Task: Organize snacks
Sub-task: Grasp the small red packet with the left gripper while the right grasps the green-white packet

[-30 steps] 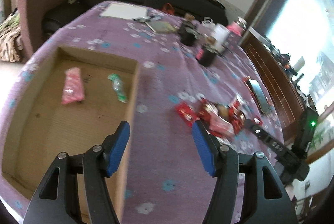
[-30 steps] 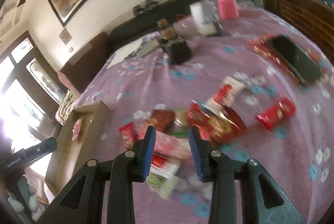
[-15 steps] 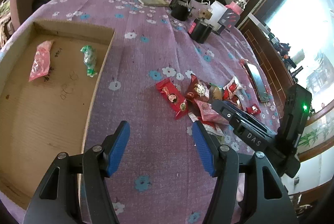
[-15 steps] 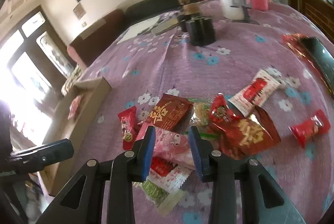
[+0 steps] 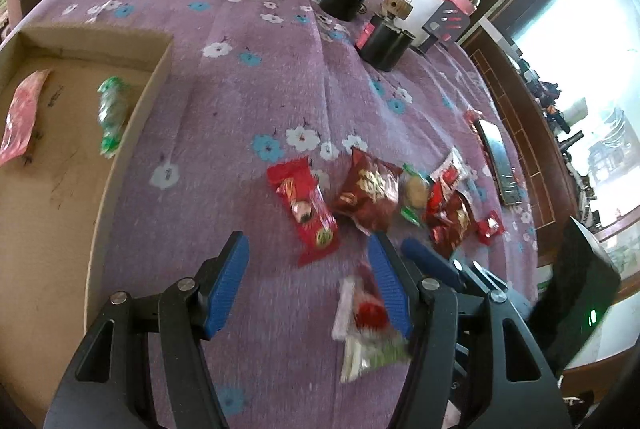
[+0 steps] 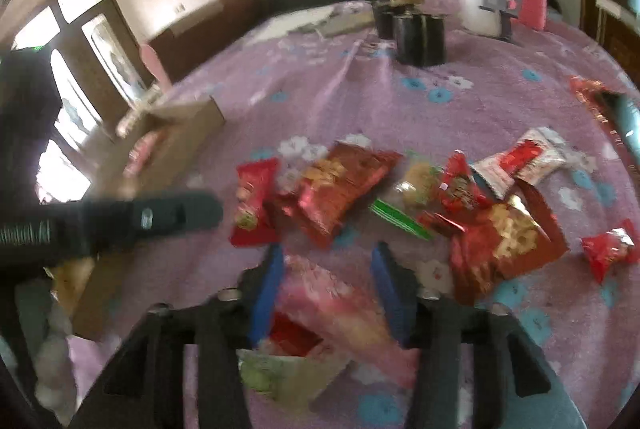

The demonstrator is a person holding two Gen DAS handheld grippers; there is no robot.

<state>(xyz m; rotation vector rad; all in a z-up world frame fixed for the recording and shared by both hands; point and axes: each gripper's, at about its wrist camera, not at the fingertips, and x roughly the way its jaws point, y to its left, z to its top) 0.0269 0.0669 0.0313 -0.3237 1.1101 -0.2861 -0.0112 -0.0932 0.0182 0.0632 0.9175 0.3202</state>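
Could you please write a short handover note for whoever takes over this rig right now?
Left gripper: open, empty, above the purple tablecloth.
Right gripper: jaws just closing around the pink snack packet; grip not clear in the blurred view.
Done: a pink packet and a green candy lie in the cardboard box.
Left: the pile of red snack packets on the cloth.

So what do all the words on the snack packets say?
None of it can be read.
Dark red packet: gold characters, too blurred.
Long red packet: print too small.
White and red packet: blurred.
Pink packet between the right tongs: blurred.
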